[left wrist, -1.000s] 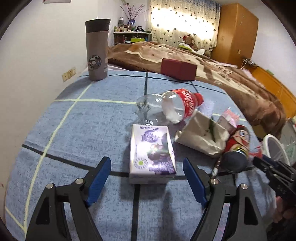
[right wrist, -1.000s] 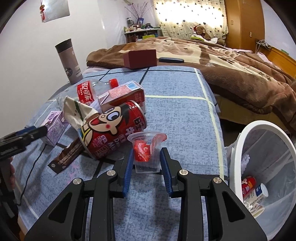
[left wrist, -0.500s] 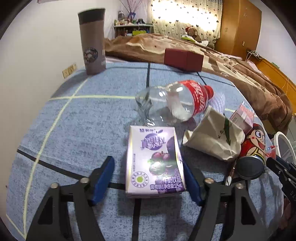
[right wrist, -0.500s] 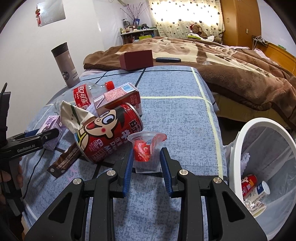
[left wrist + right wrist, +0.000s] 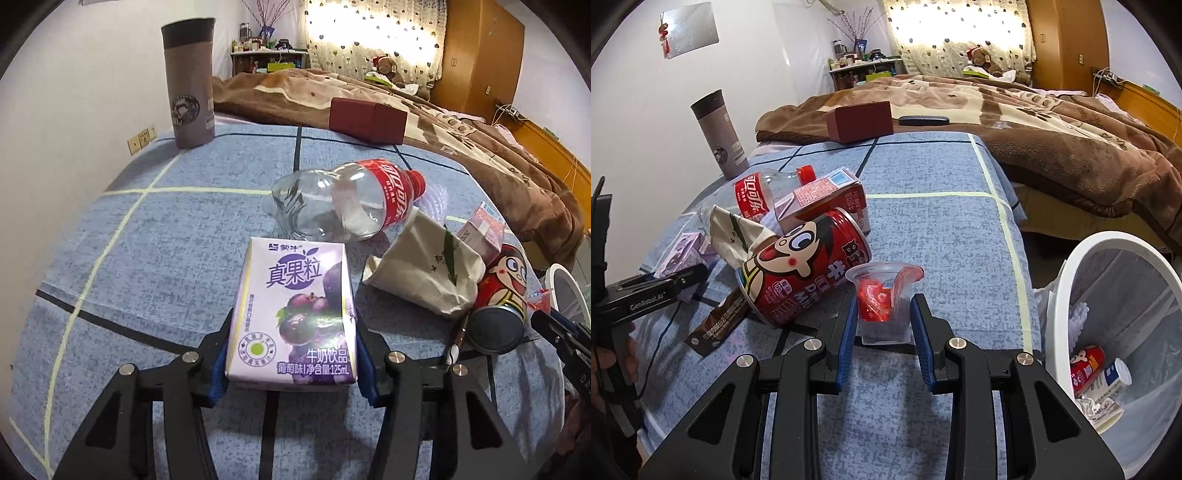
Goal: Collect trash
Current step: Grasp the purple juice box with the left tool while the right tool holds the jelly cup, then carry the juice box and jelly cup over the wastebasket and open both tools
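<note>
My left gripper [image 5: 291,354] is shut on a purple milk carton [image 5: 295,314] that lies on the blue bedspread [image 5: 166,240]. My right gripper [image 5: 884,317] is shut on a clear plastic cup with a red wrapper inside [image 5: 884,295]. Beside it lie a red cartoon can [image 5: 805,266], a red-and-white carton [image 5: 827,199], a crumpled paper bag [image 5: 735,232], an empty cola bottle [image 5: 347,199] and a brown wrapper [image 5: 716,325]. The white trash bin [image 5: 1108,314] stands at the right off the bed edge.
A grey tumbler [image 5: 190,85] stands at the far left by the wall. A dark red box [image 5: 367,118] sits at the back edge of a brown blanket [image 5: 1034,122]. The bin holds a can and a small bottle [image 5: 1100,373].
My left gripper moved forward around the purple carton and closed on it. My right gripper stays shut on the plastic cup, little moved.
</note>
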A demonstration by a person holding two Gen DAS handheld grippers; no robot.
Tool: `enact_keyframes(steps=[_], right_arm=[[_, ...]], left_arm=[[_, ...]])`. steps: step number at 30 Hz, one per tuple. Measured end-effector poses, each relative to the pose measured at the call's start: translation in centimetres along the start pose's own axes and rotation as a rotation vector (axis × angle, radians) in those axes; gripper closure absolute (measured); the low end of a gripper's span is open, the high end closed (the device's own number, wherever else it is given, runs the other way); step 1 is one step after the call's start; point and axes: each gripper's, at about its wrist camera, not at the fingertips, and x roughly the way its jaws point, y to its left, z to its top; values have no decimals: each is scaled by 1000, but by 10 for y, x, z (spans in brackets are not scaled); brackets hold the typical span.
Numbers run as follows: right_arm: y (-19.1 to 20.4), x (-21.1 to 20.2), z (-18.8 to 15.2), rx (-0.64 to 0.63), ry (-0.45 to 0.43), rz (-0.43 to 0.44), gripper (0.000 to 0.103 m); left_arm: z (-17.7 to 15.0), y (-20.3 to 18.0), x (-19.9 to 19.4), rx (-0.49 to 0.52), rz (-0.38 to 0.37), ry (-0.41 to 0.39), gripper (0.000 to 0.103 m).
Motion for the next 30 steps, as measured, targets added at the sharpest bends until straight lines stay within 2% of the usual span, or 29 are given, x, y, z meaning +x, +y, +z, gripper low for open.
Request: enact_keyframes(steps=[15, 23, 30], right_arm=[[-2, -18, -1, 18, -46, 10, 72], [-11, -38, -1, 32, -92, 9, 72], [-29, -60, -1, 47, -145, -26, 72]], left_arm=[[-6, -23, -42, 36, -50, -80, 46], [0, -57, -63, 99, -95, -127, 46], [2, -100, -72, 162, -161, -144, 46]])
